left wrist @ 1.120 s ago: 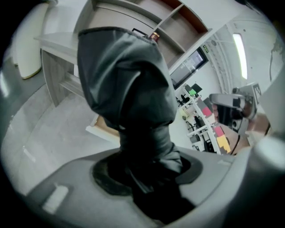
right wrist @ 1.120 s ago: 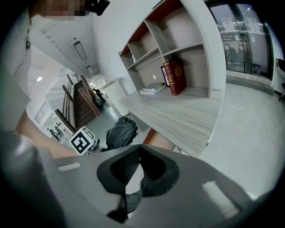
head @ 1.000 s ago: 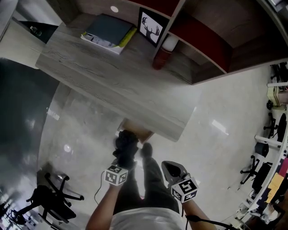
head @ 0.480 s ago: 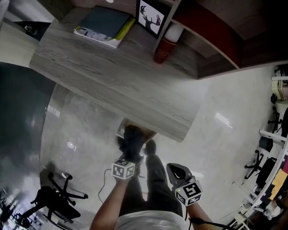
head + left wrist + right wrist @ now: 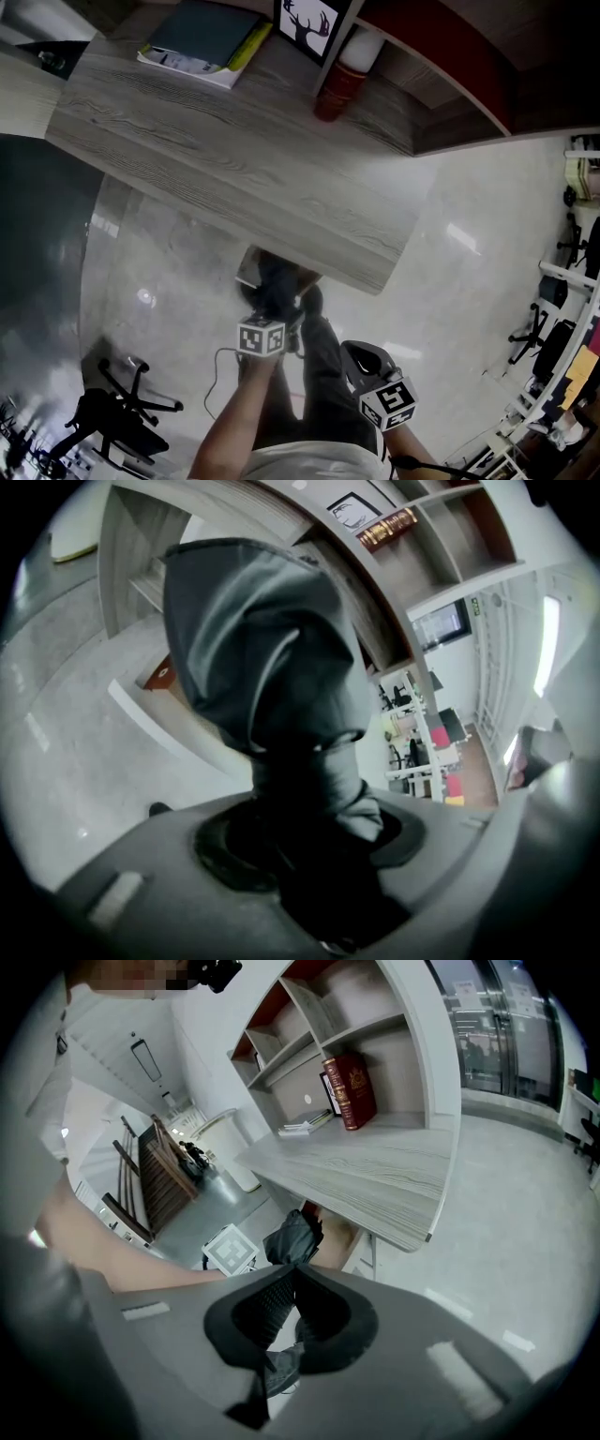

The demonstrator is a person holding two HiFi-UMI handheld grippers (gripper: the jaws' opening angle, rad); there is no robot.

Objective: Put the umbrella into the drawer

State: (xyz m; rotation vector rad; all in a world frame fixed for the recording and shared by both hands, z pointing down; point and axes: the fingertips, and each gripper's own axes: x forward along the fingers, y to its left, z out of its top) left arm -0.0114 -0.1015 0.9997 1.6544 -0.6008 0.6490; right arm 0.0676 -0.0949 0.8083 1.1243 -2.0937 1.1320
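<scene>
Left tongs (image 5: 269, 315) carried the umbrella (image 5: 273, 287) down nearer the drawer (image 5: 247, 272).

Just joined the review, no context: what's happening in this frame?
A person is working with two handheld grippers at a grey desk. The left gripper has its jaws closed on a folded black umbrella, held just in front of the open drawer under the desk. The umbrella is not in the drawer yet. The right gripper hangs beside it with its jaws together and nothing between them.

One umbrella (image 5: 272, 289), one open drawer (image 5: 249, 269), two grippers (image 5: 309, 846) (image 5: 292, 1283); on the desk (image 5: 234, 178) one red book (image 5: 337, 89), one framed picture (image 5: 307, 21), one folder (image 5: 208, 33).
</scene>
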